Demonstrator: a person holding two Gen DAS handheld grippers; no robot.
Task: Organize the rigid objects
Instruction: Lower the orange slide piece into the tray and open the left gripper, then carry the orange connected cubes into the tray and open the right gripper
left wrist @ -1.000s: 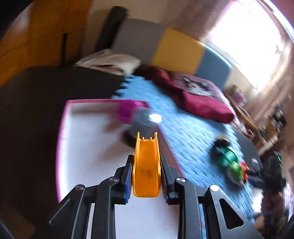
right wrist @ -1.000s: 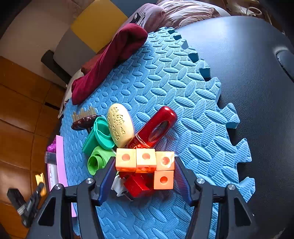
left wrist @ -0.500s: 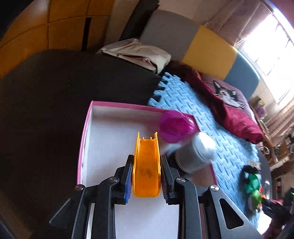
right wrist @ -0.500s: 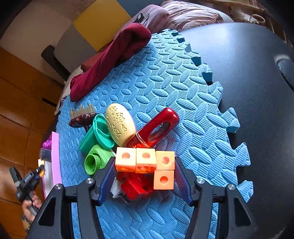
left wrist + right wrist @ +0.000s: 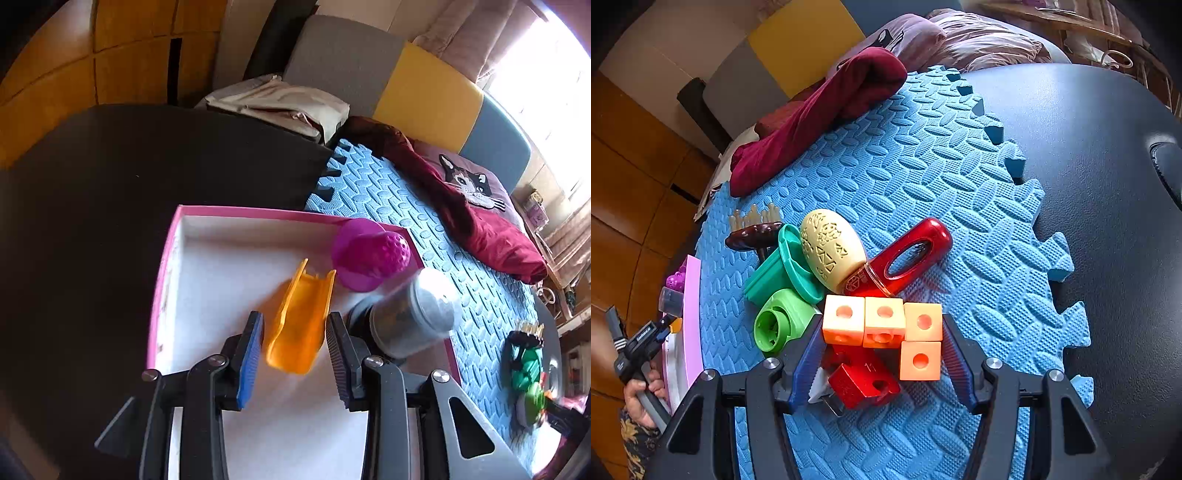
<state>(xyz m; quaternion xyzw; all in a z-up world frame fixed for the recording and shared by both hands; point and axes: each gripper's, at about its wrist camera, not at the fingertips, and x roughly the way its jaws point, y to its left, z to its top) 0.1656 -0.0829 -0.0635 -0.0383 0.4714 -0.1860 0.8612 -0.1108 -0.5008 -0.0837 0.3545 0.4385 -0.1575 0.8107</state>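
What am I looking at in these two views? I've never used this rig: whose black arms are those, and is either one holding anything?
There is no robot here. A person holds a pair of hand tongs in each hand, and each carries a camera looking out along its two fingers.

The left wrist view shows the left tongs open over a pink-rimmed box. An orange scoop-shaped piece sits tilted between the fingers, not clamped. A magenta cup and a silver-lidded jar are also in the box.

The right wrist view shows the right tongs open over a blue foam mat, around orange cubes and a red block. Whether they touch is unclear. Behind lie green pieces, a cream oval and a red handle.
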